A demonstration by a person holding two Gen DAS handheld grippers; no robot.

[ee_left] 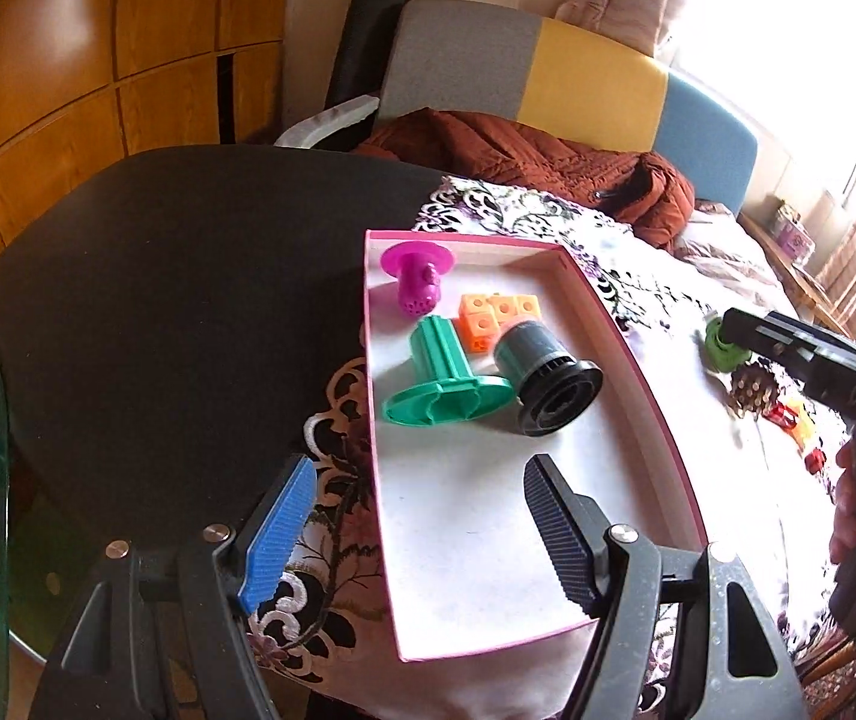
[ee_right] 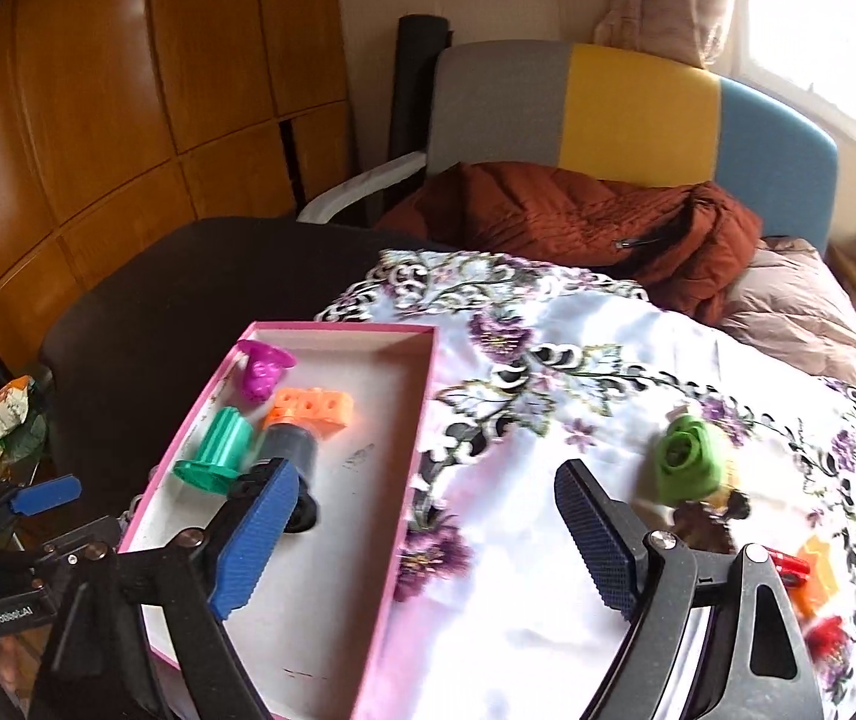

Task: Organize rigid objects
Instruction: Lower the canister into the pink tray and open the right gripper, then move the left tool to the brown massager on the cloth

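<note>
A pink-rimmed box [ee_left: 626, 354] [ee_right: 410, 438] lies on the flowered cloth and holds a magenta spool [ee_left: 416, 276] [ee_right: 263, 369], a teal spool [ee_left: 446, 372] [ee_right: 218, 450], orange cubes [ee_left: 497, 315] [ee_right: 311, 408] and a black-and-grey reel [ee_left: 548, 378] [ee_right: 290, 450]. My left gripper [ee_left: 422, 540] is open and empty over the box's near end. My right gripper [ee_right: 428, 540] is open and empty over the box's right rim. A green piece [ee_right: 686, 462] [ee_left: 722, 348] lies on the cloth just right of its right finger.
Small red and orange pieces [ee_right: 812, 576] [ee_left: 788, 420] and a brown studded piece [ee_left: 749, 393] lie on the cloth at the right. A dark table [ee_left: 158, 300] extends left. A chair with a rust jacket [ee_right: 578, 222] stands behind. A glass table with clutter [ee_right: 2, 420] is at the left.
</note>
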